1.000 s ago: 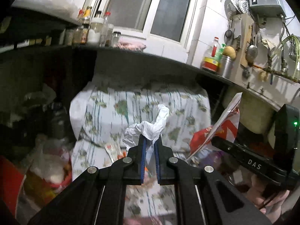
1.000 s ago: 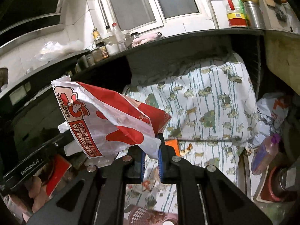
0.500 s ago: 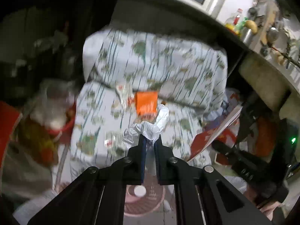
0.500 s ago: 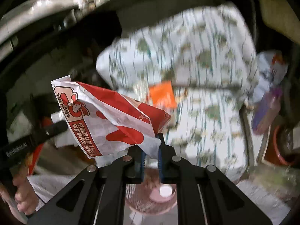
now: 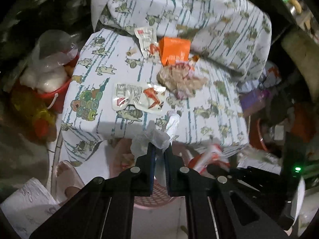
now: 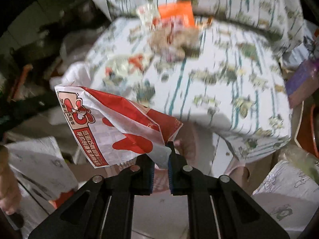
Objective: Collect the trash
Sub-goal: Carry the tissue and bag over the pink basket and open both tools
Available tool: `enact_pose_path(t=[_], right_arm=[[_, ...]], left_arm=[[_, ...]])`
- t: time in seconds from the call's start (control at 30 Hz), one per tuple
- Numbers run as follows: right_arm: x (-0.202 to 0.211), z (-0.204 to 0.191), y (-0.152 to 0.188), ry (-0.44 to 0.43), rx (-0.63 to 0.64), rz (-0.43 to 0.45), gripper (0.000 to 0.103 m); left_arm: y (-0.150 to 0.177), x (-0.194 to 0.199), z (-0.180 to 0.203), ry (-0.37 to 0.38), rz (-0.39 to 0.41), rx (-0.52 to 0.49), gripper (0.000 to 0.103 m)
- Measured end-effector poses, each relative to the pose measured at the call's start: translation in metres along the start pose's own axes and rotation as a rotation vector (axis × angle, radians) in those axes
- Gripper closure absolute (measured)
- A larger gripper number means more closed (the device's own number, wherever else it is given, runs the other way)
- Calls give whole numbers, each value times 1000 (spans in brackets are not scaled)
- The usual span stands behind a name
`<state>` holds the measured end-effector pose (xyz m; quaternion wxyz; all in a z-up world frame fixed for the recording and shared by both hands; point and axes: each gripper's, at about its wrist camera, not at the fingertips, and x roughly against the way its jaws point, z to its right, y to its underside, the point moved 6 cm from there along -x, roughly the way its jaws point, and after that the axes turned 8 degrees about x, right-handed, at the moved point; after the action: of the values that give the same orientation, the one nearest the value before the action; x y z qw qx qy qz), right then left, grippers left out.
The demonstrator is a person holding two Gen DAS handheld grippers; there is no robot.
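My left gripper (image 5: 159,149) is shut on a crumpled clear plastic glove (image 5: 159,135) and holds it above a pink mesh basket (image 5: 155,199) on the floor. My right gripper (image 6: 160,155) is shut on a red-and-white paper bag (image 6: 115,127), also over the pink basket (image 6: 159,179); the bag (image 5: 207,157) shows in the left wrist view too. On the cloth-covered table (image 5: 209,119) lie an orange carton (image 5: 174,49), two clear snack wrappers (image 5: 137,97) (image 5: 146,37) and a crumpled brownish wad (image 5: 179,77).
A red bucket (image 5: 53,97) with plastic bags stands left of the table. A purple bottle (image 5: 253,99) and a reddish basin (image 5: 257,139) sit at the right. My legs in white patterned trousers (image 5: 26,205) (image 6: 287,189) flank the basket.
Both grippers have tilted down and moved back from the table toward the floor, still holding the glove and the bag. The pink basket is now under them.
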<state>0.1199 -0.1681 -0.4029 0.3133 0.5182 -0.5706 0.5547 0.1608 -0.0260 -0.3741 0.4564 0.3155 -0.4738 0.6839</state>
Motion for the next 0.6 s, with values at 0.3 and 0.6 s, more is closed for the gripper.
enact_pose_path(t=[0.3, 0.6], right_arm=[[-42, 9, 22, -90, -108, -191, 91], [-49, 11, 17, -95, -128, -191, 76]], left_arm=[[9, -19, 0, 21, -82, 20, 93], [11, -32, -1, -6, -130, 31, 78]])
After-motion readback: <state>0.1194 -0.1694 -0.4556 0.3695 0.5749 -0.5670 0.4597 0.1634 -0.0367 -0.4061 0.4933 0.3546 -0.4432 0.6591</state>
